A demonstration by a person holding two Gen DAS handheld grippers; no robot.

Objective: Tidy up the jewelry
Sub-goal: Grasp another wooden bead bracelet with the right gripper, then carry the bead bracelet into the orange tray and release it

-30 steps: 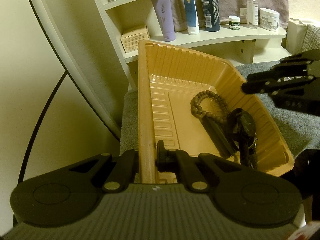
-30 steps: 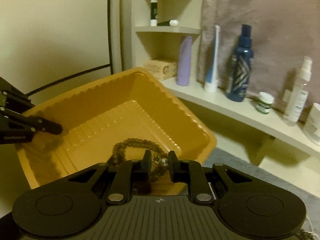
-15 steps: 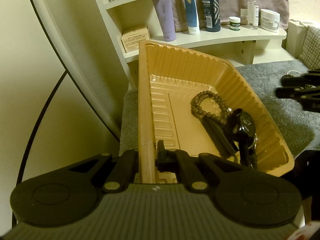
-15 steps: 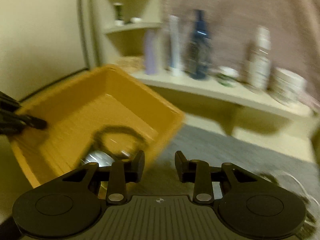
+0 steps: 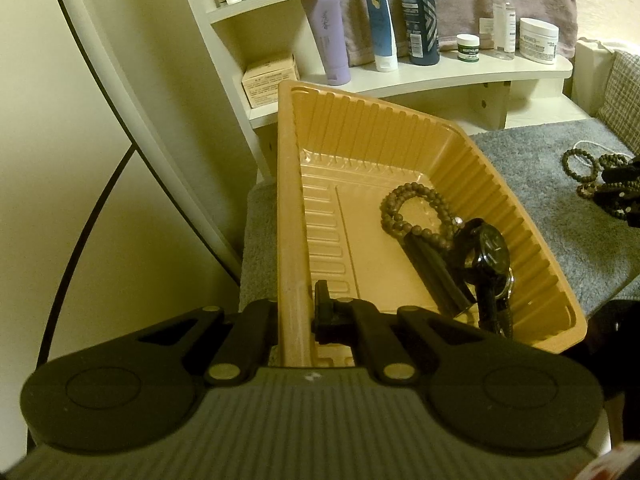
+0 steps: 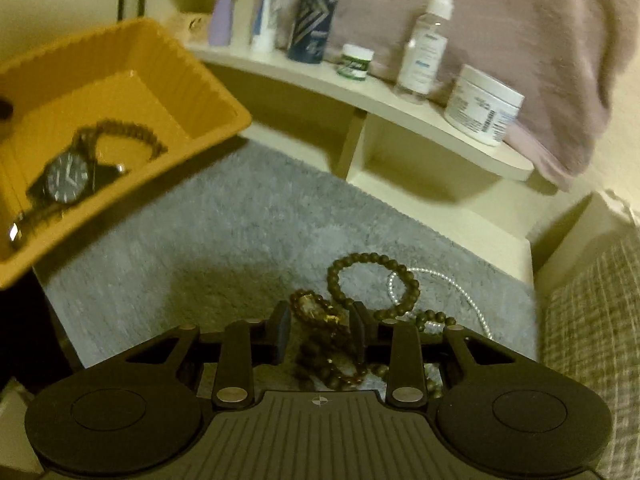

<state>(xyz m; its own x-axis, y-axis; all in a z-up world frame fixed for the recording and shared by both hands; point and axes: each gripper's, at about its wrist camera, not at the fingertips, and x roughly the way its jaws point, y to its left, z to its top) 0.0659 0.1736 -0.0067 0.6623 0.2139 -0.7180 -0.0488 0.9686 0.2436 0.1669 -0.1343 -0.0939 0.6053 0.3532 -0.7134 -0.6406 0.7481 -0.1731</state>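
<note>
My left gripper (image 5: 296, 312) is shut on the near rim of an orange plastic tray (image 5: 288, 184) and holds it tilted over the grey mat. A brown bead bracelet (image 5: 416, 216) and a black watch (image 5: 488, 256) lie in the tray, which also shows in the right wrist view (image 6: 120, 56). My right gripper (image 6: 320, 328) is open, low over a pile of jewelry on the mat, its fingers on either side of an amber bead bracelet (image 6: 316, 312). A dark bead bracelet (image 6: 372, 280) and a pearl strand (image 6: 452, 284) lie just beyond.
A cream shelf (image 6: 360, 92) behind the grey mat (image 6: 224, 240) holds bottles, a spray bottle (image 6: 428, 44) and a white jar (image 6: 480, 104). A checked cushion (image 6: 592, 344) lies at the right. A round mirror frame (image 5: 120, 96) stands at the left.
My right gripper left the tray, swung right and came down open over the jewelry pile on the mat. The left gripper and the tray stayed put.
</note>
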